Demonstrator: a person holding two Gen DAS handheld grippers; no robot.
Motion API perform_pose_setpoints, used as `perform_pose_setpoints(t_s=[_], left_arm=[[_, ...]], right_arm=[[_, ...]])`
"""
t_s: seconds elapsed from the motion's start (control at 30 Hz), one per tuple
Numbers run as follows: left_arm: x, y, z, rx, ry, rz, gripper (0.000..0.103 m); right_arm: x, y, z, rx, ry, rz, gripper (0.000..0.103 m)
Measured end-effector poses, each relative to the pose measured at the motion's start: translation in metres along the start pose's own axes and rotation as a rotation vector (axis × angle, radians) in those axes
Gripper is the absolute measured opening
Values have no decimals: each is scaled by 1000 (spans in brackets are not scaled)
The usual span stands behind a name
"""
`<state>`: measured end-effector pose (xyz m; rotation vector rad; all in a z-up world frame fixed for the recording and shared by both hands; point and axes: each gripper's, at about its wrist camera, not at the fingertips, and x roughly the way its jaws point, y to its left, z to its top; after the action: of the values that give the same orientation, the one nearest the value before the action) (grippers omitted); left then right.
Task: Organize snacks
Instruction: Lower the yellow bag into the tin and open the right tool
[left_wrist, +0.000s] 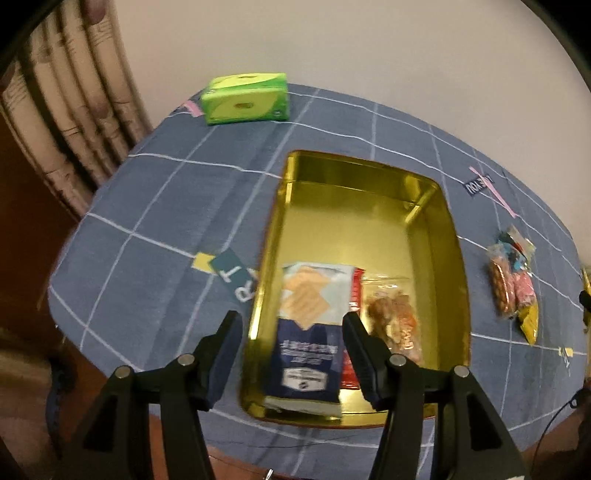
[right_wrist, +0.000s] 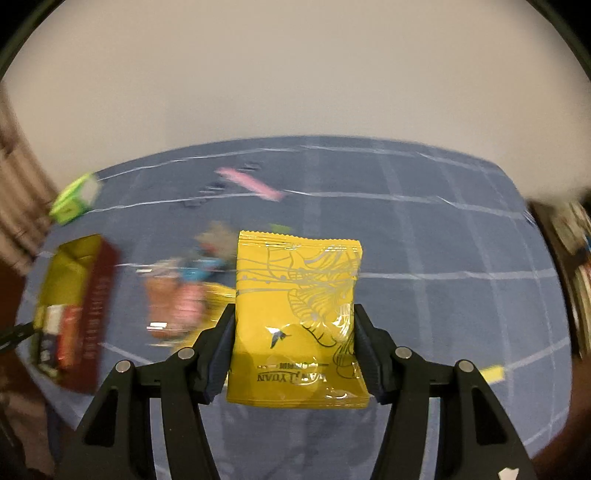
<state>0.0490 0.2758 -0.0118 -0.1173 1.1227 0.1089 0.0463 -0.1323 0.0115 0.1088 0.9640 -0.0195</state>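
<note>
A gold tin box (left_wrist: 436, 221) lies open on the blue checked tablecloth; it also shows at the left of the right wrist view (right_wrist: 66, 266). Inside it lie a blue-and-white cracker pack (left_wrist: 310, 332), a red packet (left_wrist: 355, 291) and a clear bag of brown snacks (left_wrist: 397, 321). My left gripper (left_wrist: 291, 350) is open above the tin, the cracker pack lying between its fingers, not gripped. My right gripper (right_wrist: 294, 350) is shut on a yellow snack packet (right_wrist: 295, 314), held above the cloth. Loose snack bags (left_wrist: 513, 284) lie right of the tin, blurred in the right wrist view (right_wrist: 181, 295).
A green tissue pack (left_wrist: 245, 96) stands at the table's far left corner, near the curtain (left_wrist: 62, 122). A white wall runs behind the table. The table's near edge lies just under my left gripper. Cluttered shelves (right_wrist: 576, 251) stand at the far right.
</note>
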Motion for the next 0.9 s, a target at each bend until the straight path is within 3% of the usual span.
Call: perform_pose_setpoints(t_s=[0.2,0.4,0.57,0.73,0.9], left_arm=[[-2,22,-8,-38,12,12,58],[-20,48,-17,-101,-57,64,58],[-21,74,-22,-197,-58,99,58],[-13,98,-26,-323,-30,74,58],[-12,103,-29,-359,-12,57,58]], right_arm=[[0,109,2,-148,21,159,55],[12,197,-13,-234,73,262,55],[25,243,-27,-284,115,275,55],[39,270,-36,-314,156,268,55],[48,287,-44,-344,165,241,55]])
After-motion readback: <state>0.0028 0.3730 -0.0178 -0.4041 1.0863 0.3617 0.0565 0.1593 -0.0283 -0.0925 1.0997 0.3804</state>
